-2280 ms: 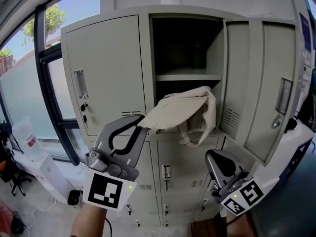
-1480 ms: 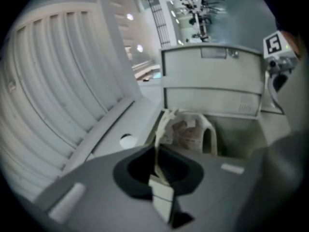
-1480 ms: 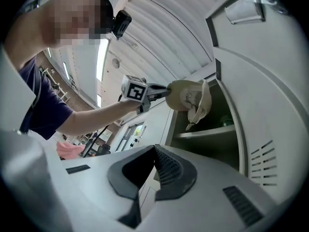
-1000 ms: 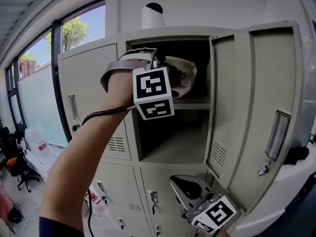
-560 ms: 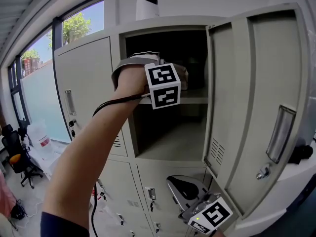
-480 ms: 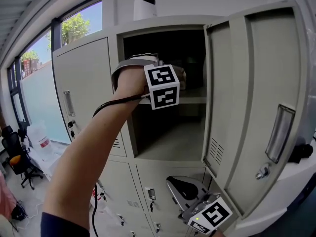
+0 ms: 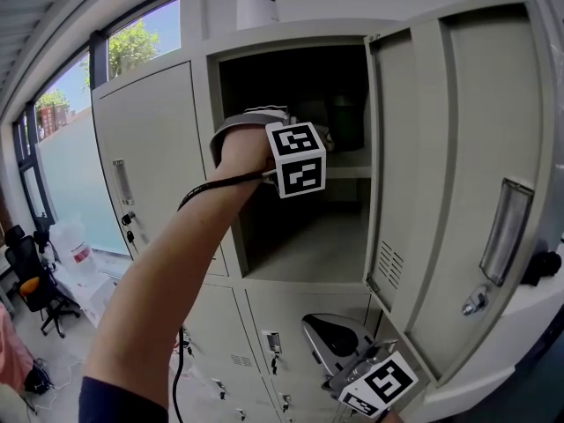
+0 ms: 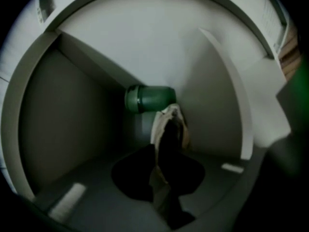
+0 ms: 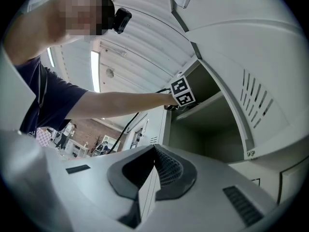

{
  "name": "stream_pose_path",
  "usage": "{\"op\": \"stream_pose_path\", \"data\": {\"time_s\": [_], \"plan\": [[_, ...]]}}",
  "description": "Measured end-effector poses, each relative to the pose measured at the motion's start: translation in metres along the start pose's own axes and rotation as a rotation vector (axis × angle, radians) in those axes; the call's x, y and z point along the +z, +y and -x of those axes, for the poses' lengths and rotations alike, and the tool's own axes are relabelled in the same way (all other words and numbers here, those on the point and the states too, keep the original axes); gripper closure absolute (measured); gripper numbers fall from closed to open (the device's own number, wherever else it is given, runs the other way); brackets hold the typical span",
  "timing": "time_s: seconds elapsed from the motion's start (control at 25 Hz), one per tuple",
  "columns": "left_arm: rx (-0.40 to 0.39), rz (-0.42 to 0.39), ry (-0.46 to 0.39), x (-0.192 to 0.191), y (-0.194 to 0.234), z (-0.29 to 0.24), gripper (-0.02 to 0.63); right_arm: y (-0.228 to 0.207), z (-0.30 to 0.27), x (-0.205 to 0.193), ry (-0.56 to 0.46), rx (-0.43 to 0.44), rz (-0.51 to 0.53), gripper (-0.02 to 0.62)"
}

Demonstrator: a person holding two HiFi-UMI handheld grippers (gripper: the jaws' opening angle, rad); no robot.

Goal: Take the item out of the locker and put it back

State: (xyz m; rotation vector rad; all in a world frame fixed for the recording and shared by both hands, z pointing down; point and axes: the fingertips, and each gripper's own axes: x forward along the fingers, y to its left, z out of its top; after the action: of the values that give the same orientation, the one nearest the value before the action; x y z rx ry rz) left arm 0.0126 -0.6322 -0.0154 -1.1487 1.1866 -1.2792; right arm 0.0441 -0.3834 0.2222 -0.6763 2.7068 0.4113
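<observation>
Left gripper [image 8: 163, 146] jaws pinch the cream cloth bag [image 8: 158, 124], having just eased slightly apart; the bag is in the upper compartment of the open locker [image 7: 291, 38], frame centre, before a green bottle [image 8: 149, 98]; right gripper [image 9: 153, 149] jaws pressed together, empty, lower right.

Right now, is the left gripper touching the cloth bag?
Touching. The left gripper view shows fabric of the cloth bag pinched between the jaws of the left gripper, which have just opened slightly.
</observation>
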Motion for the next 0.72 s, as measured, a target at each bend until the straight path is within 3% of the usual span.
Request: {"op": "stream_pose_path", "data": {"time_s": [0.2, 0.32, 0.56, 0.72], "plan": [[-0.068, 0.023, -0.038, 0.004, -0.013, 0.005, 0.553, 0.003, 0.001, -0.003, 0.006, -0.005, -0.006, 0.591], [-0.103, 0.056, -0.071, 0.007, -0.016, 0.013, 0.499, 0.005, 0.002, -0.003, 0.004, -0.013, -0.012, 0.591], [-0.104, 0.083, -0.133, 0.014, -0.014, 0.034, 0.469, 0.013, 0.003, -0.001, 0.009, -0.026, -0.010, 0.591], [-0.034, 0.099, -0.213, 0.020, -0.006, 0.063, 0.469, 0.016, 0.003, 0.003, 0.012, -0.039, 0.000, 0.591]]}}
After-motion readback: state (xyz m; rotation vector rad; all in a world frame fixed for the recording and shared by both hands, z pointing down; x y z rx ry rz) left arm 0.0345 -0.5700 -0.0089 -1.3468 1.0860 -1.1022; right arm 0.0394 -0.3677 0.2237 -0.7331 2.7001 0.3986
